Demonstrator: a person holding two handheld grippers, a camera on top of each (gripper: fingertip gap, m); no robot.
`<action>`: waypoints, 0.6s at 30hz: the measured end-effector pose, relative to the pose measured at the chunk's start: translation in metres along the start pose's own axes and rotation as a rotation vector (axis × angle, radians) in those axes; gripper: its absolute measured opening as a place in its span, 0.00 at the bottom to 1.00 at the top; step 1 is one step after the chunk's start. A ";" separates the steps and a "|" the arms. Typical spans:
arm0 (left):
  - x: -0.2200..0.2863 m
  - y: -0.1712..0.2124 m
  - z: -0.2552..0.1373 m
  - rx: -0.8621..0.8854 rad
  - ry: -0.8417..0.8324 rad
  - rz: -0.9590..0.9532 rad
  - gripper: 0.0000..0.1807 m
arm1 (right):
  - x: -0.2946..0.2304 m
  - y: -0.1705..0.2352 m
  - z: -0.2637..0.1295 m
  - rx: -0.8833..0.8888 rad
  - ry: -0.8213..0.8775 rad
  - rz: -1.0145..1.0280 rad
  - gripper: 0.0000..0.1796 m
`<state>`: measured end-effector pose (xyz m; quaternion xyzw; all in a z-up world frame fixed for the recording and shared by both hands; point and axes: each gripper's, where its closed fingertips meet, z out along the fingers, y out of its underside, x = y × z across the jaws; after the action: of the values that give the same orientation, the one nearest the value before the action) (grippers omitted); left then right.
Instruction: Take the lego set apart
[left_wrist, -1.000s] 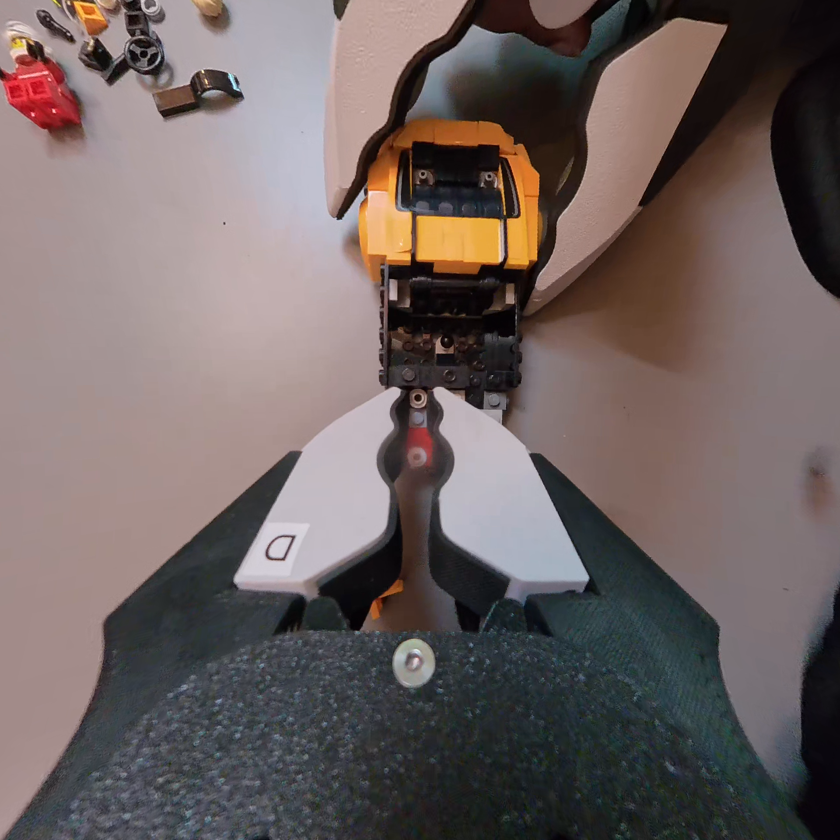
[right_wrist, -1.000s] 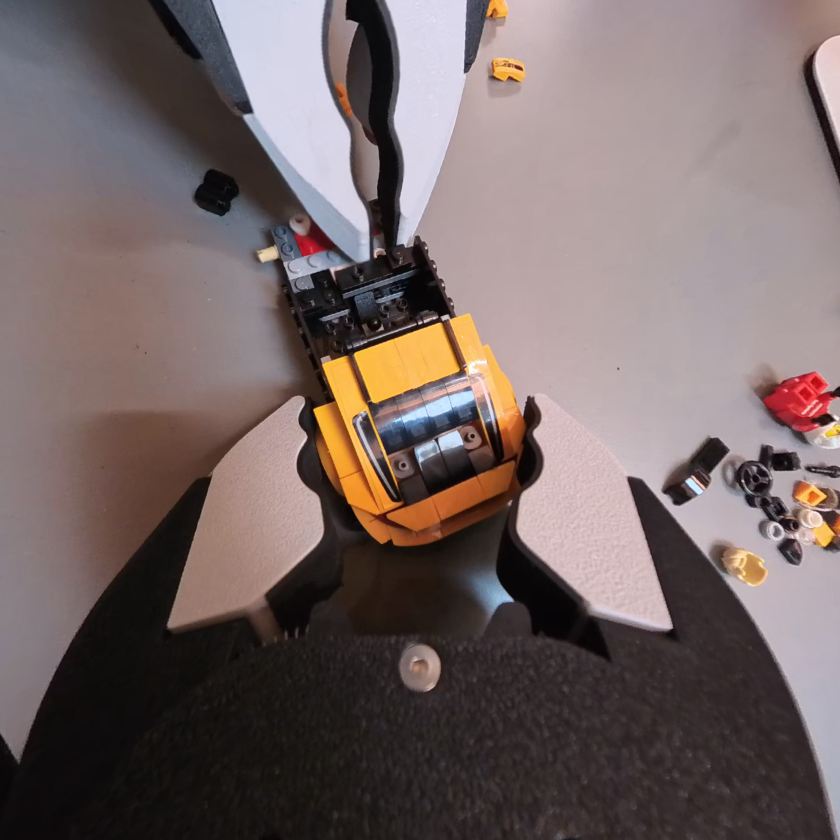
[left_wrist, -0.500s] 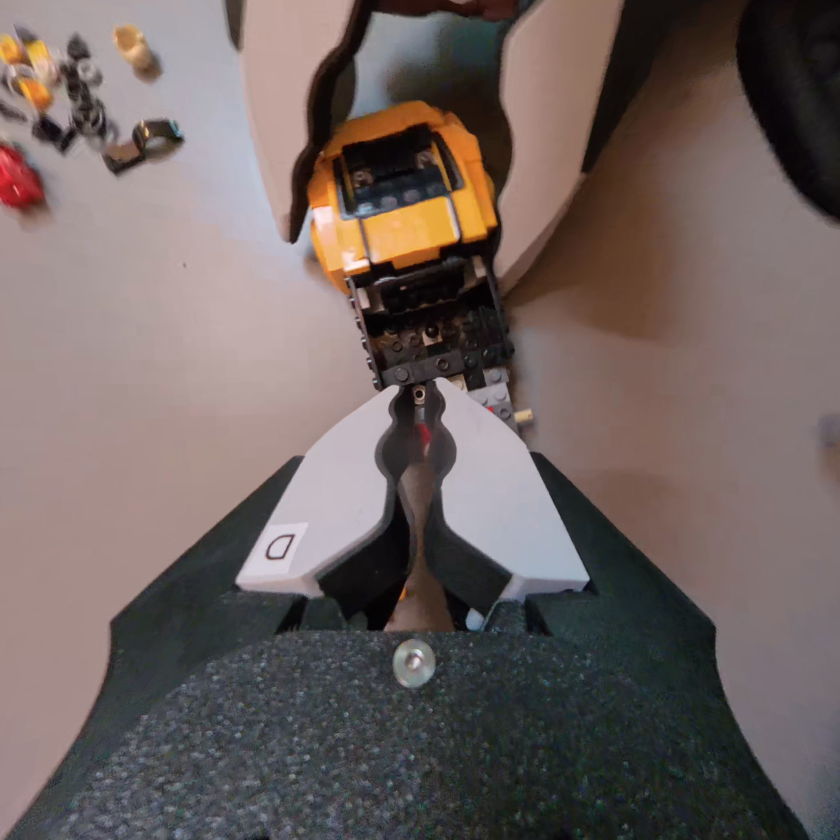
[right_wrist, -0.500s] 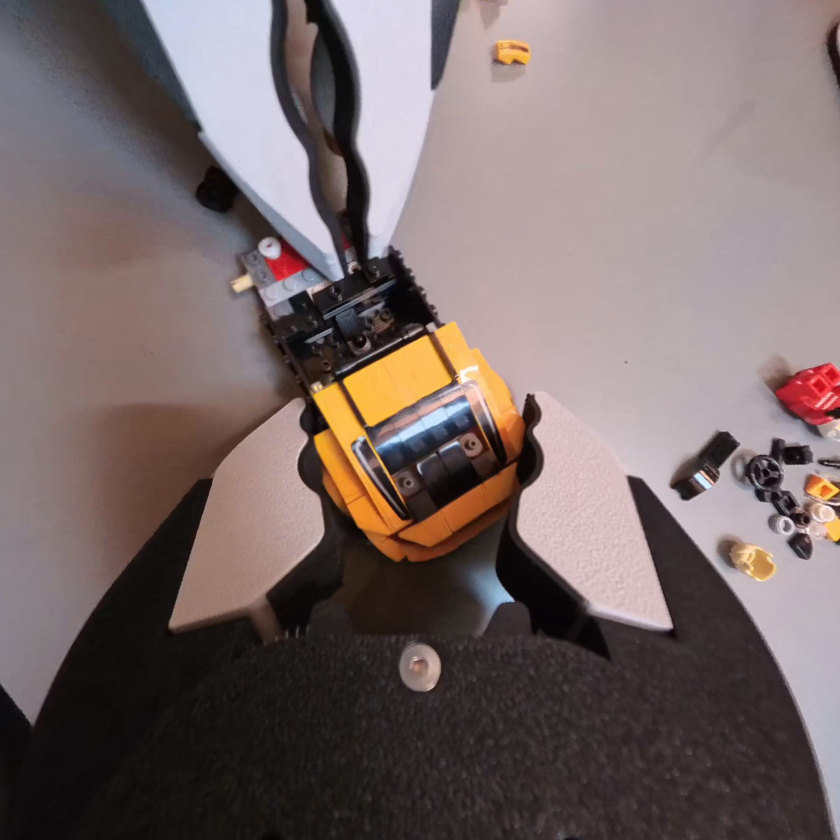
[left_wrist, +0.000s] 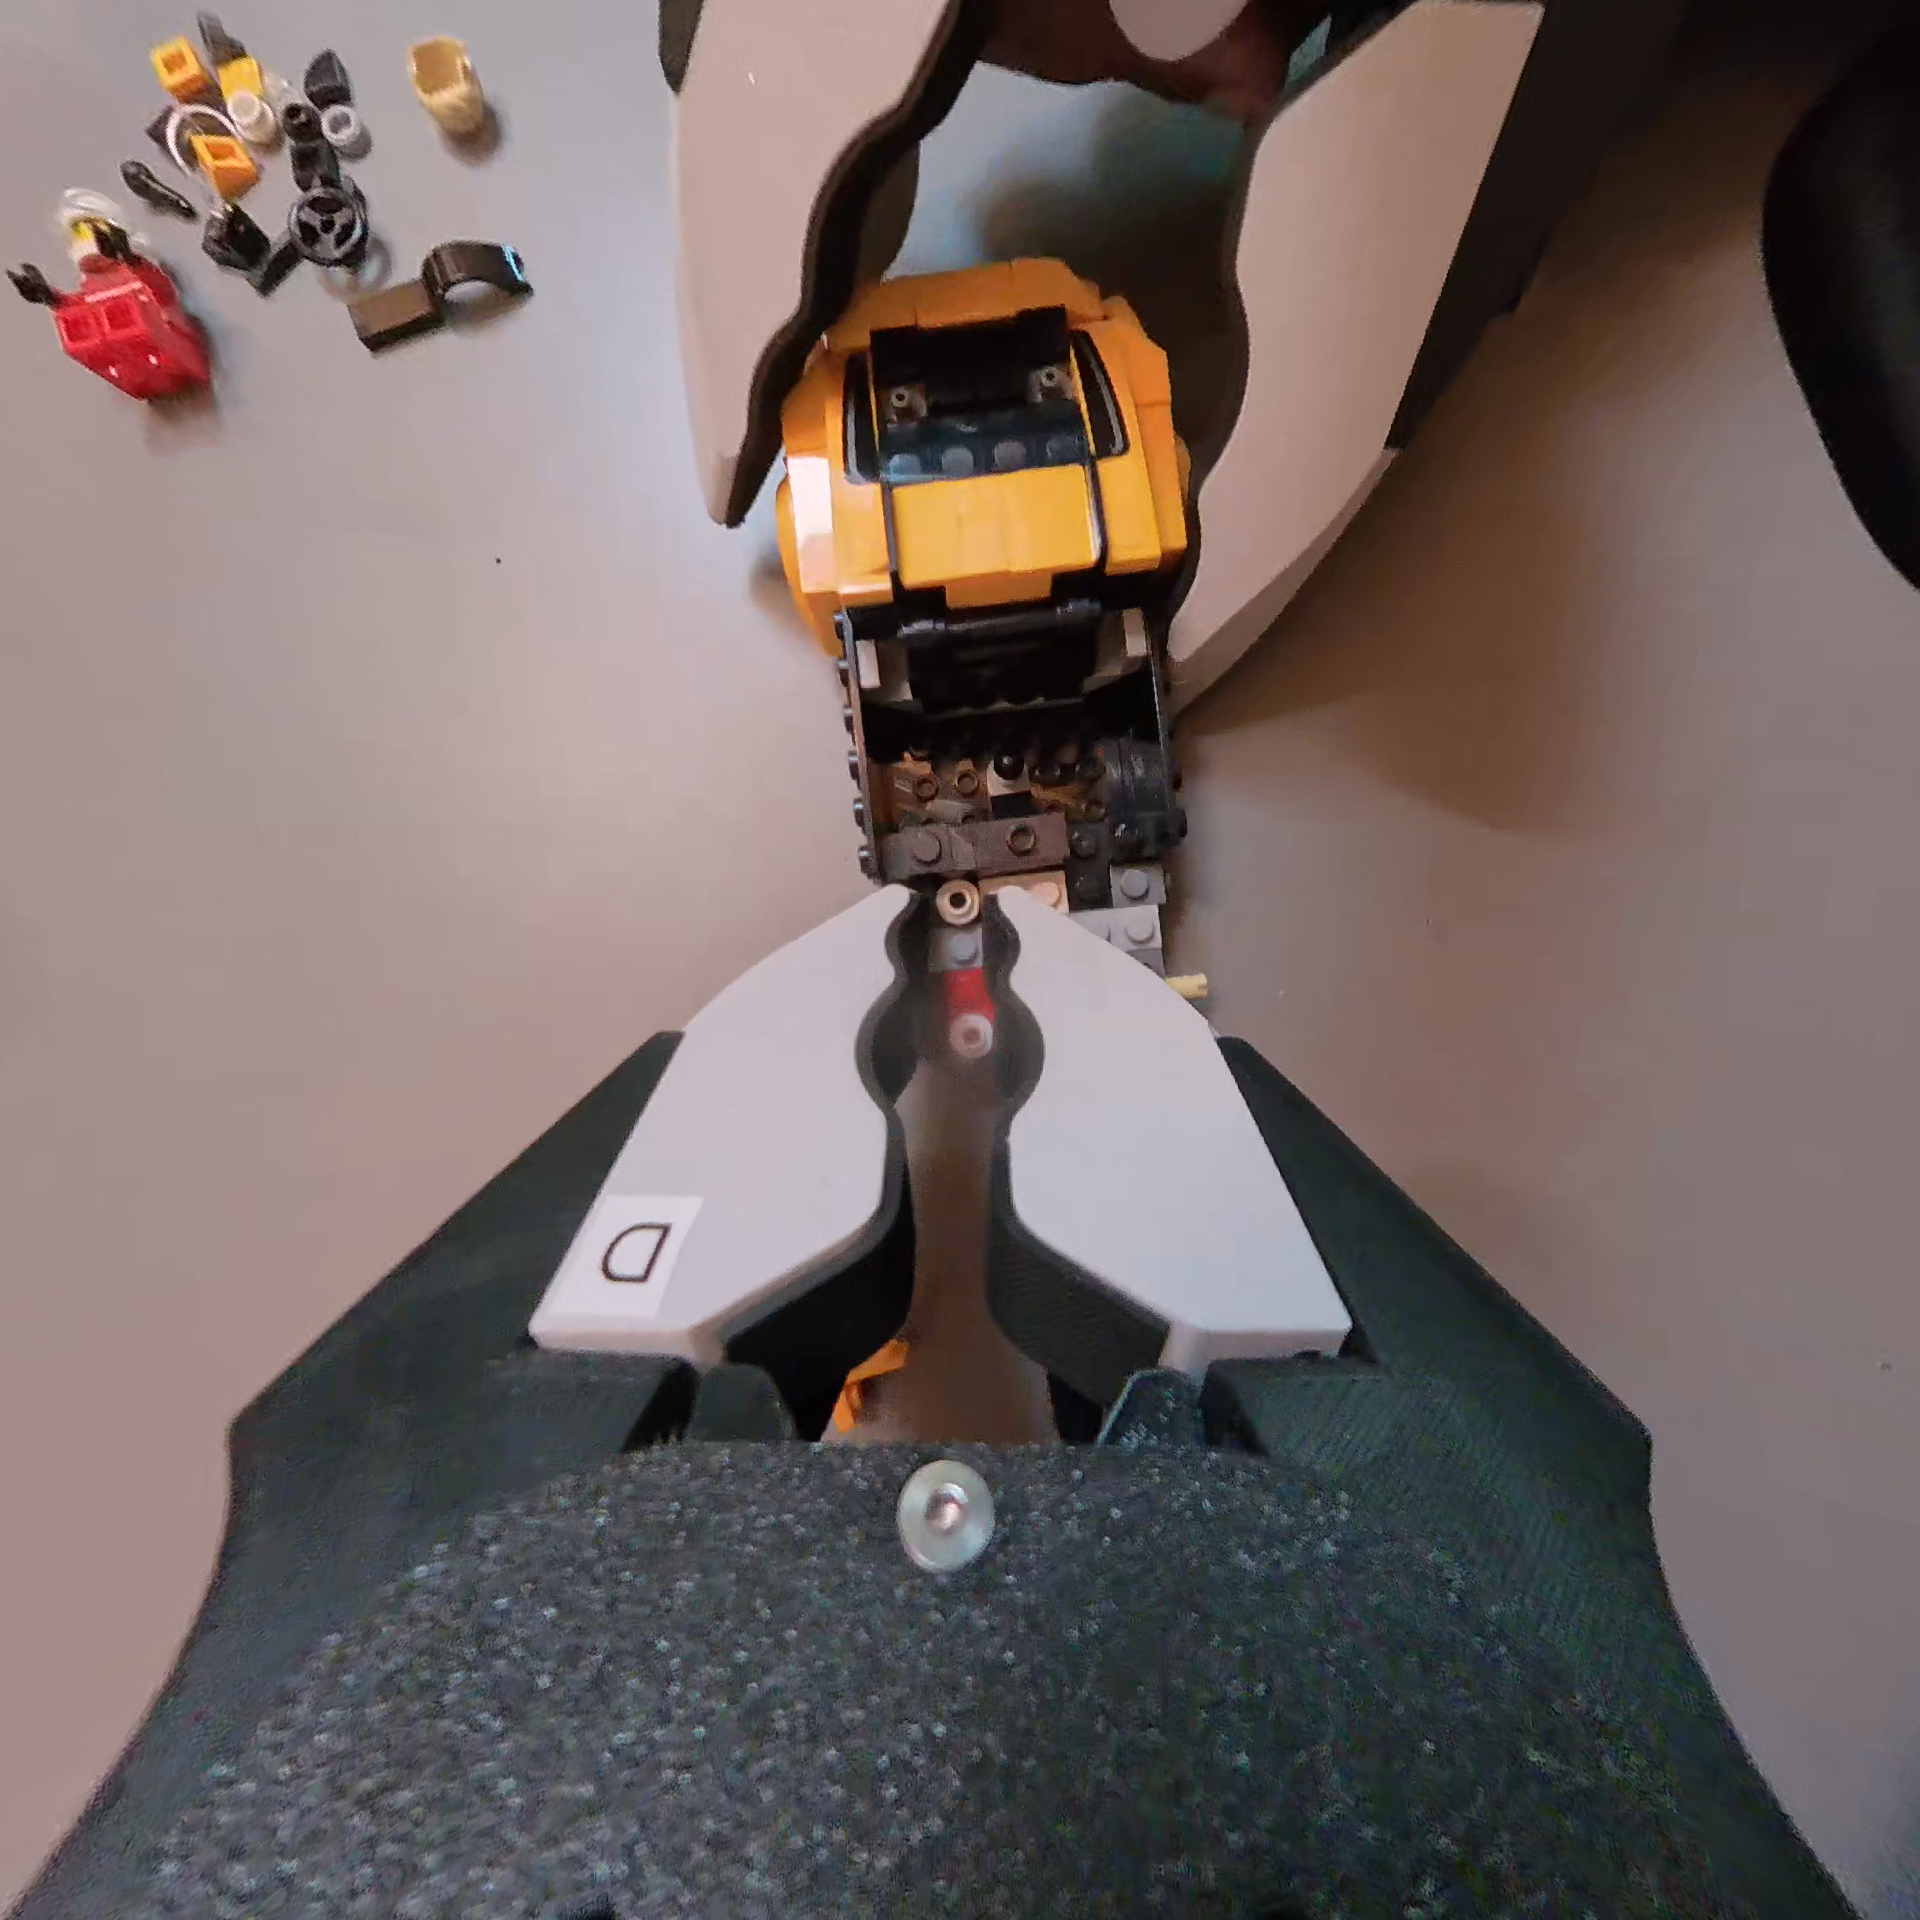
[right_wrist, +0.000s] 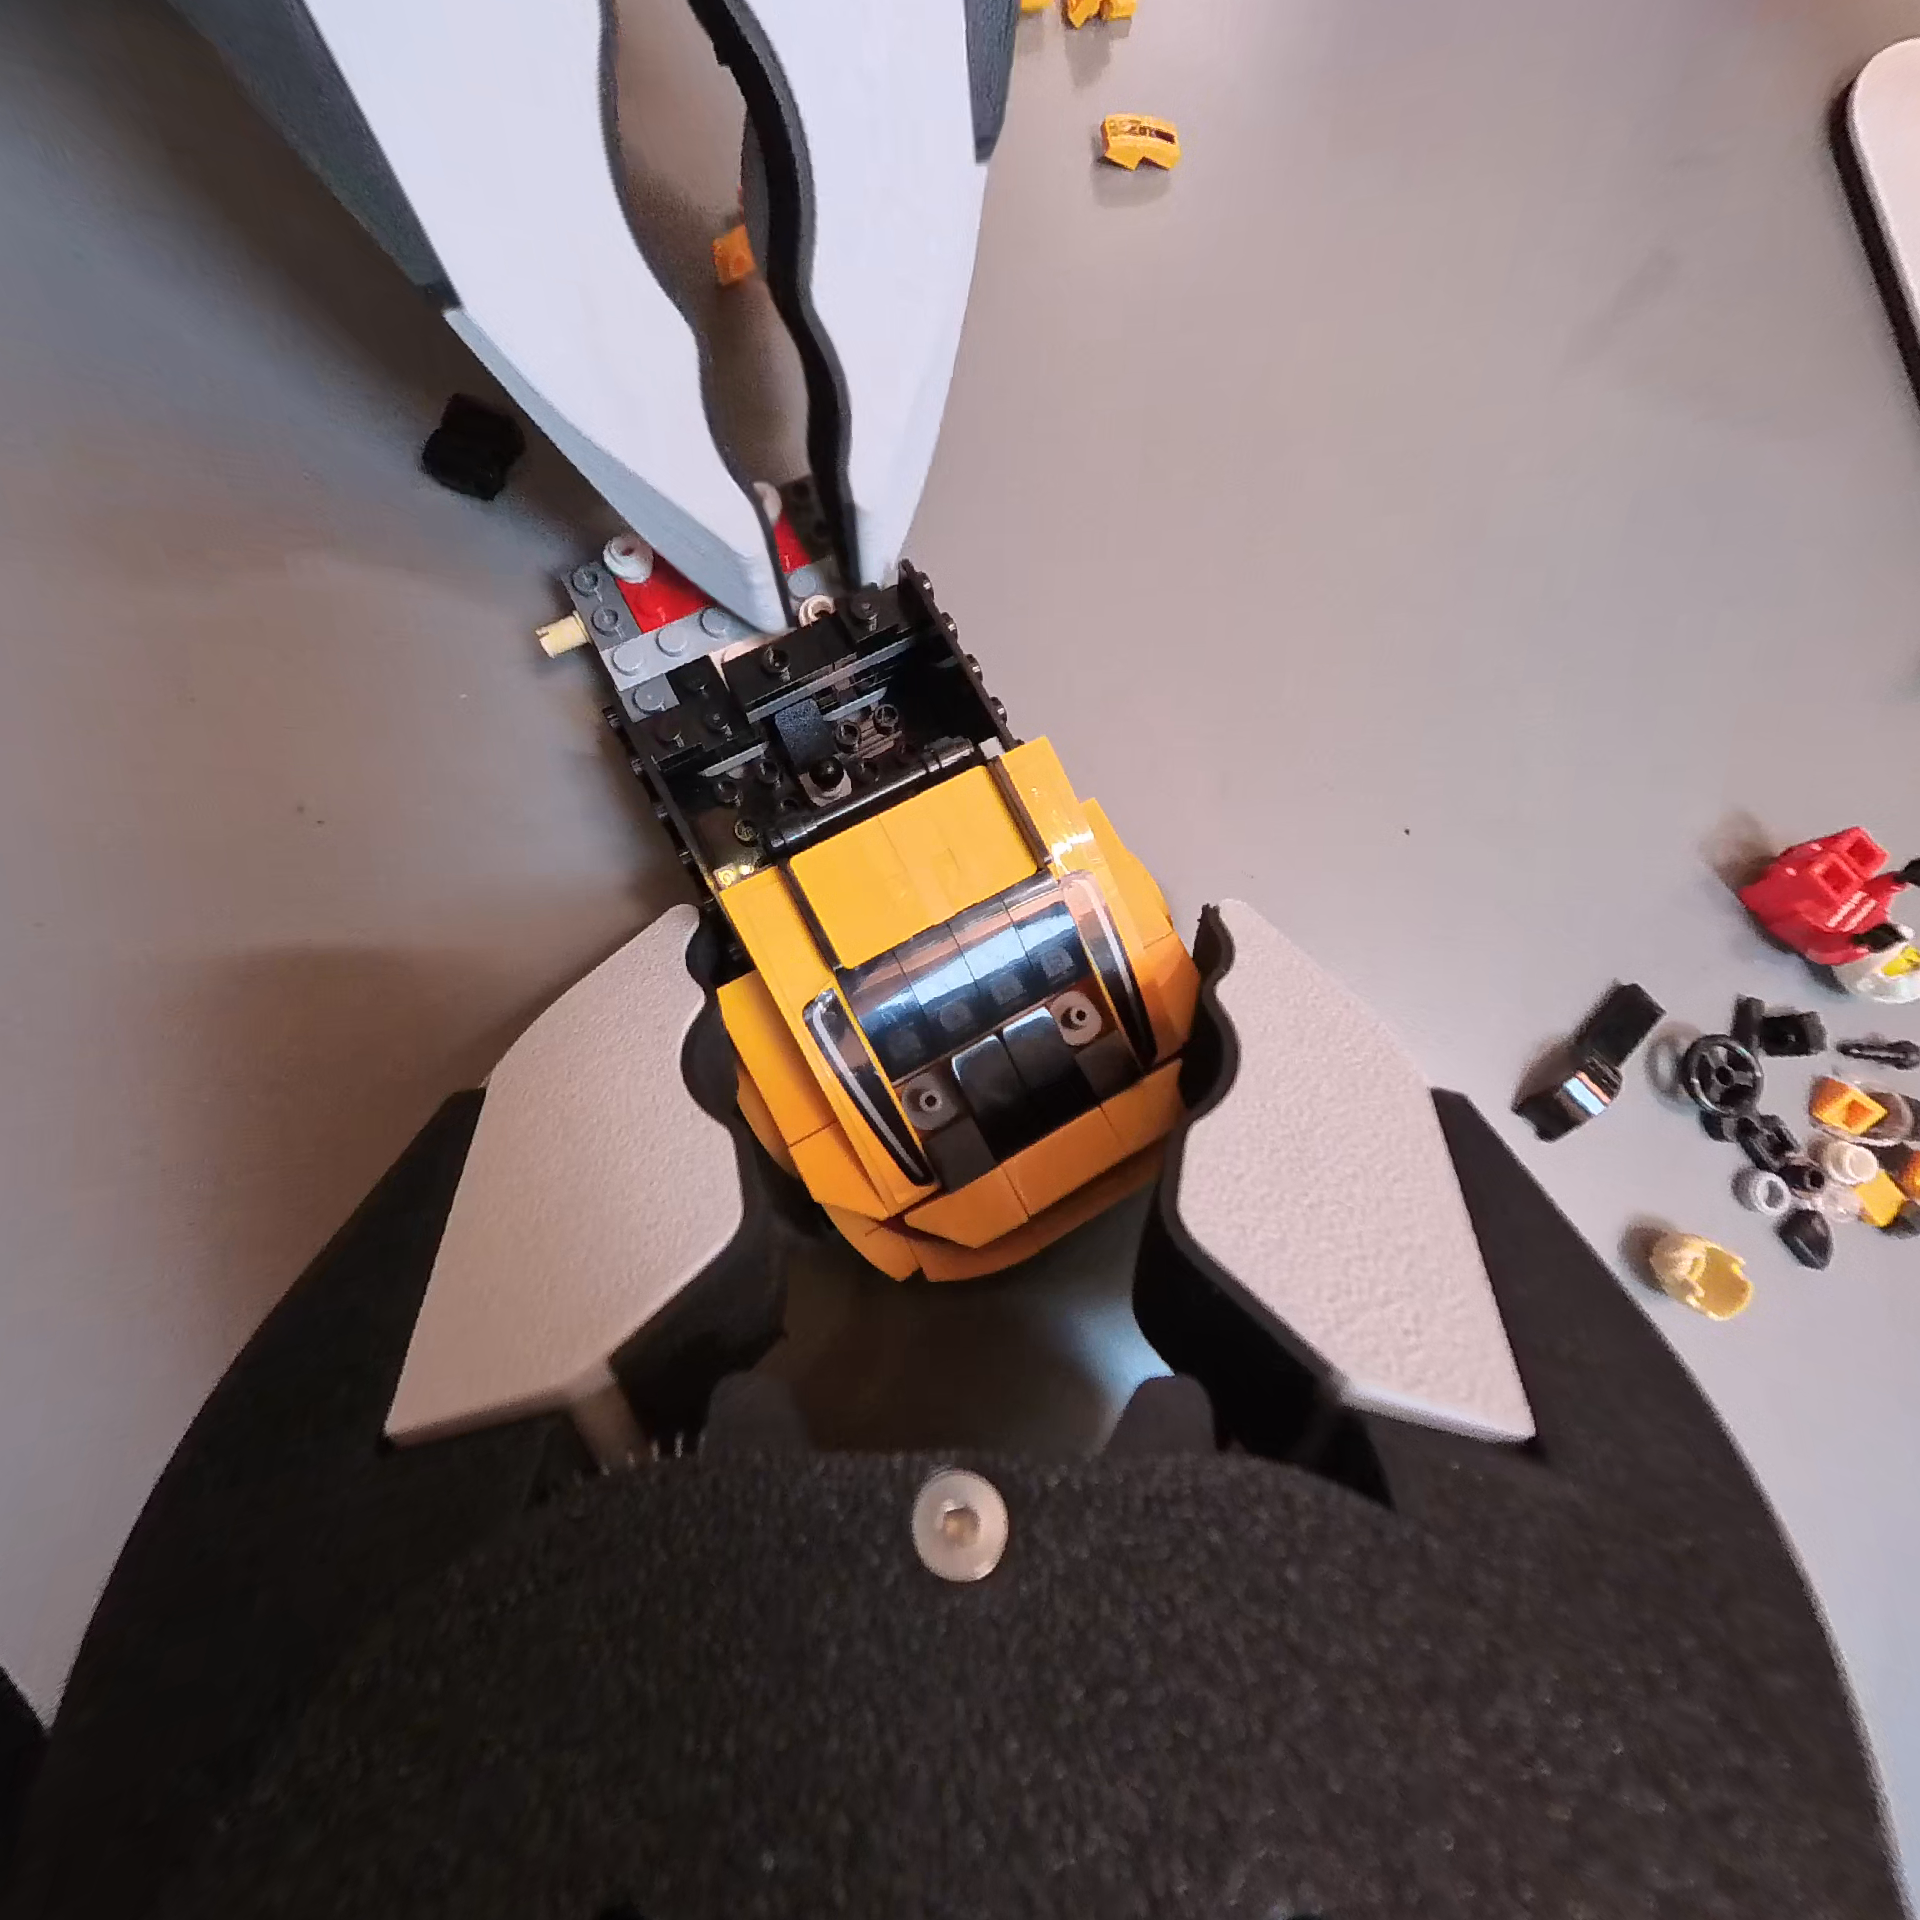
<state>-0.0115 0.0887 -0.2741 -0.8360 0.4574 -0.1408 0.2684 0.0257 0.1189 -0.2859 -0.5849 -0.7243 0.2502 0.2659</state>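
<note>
The left hand-held gripper (left_wrist: 956, 909) is pinching a small stack of studs, a tan round stud over grey and red pieces (left_wrist: 964, 977), at the bare rear end of the orange lego car (left_wrist: 987, 520); its two white fingers are nearly pressed together, with only that narrow stack between their tips. Just ahead of those tips, the car's black chassis (left_wrist: 1013, 790) is lying open, studs showing, with grey plates (left_wrist: 1138, 904) sticking out just to the right of the fingertips.

Farther ahead, the right hand-held gripper (right_wrist: 951, 1049) is clamping the orange cab from both sides, its fingers spread to the car's width and touching the bodywork beside the dark windscreen (right_wrist: 977, 997). The car is resting on the grey surface (left_wrist: 416, 727) between the two grippers, which are facing each other along its length.

To do this step well, the right gripper should be holding the cab steady and low against the surface while the left one is working the pinched stack loose. A slight rocking or tilting away from the chassis will probably free it more cleanly than a straight tug, which risks dragging the whole car or making the tips slip off such a small piece. The grip looks shallow, so slow force is wise.

Well off to the left and ahead of the left gripper, loose parts already removed are lying together: a red piece (left_wrist: 125, 332), a black wheel (left_wrist: 327, 223), a black arch (left_wrist: 447, 291) and a tan minifigure hair piece (left_wrist: 447, 88).
</note>
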 end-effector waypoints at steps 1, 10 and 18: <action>0.000 -0.001 0.000 0.000 -0.001 -0.002 0.05 | 0.000 0.000 0.000 0.000 -0.001 -0.001 0.47; 0.002 0.000 0.001 -0.044 0.060 -0.050 0.03 | -0.001 0.000 0.000 0.002 -0.002 0.002 0.47; 0.001 0.001 0.001 -0.111 0.083 0.006 0.03 | -0.001 0.000 0.000 -0.003 -0.004 0.012 0.47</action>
<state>-0.0110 0.0874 -0.2762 -0.8418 0.4776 -0.1491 0.2026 0.0254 0.1183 -0.2862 -0.5892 -0.7217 0.2515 0.2622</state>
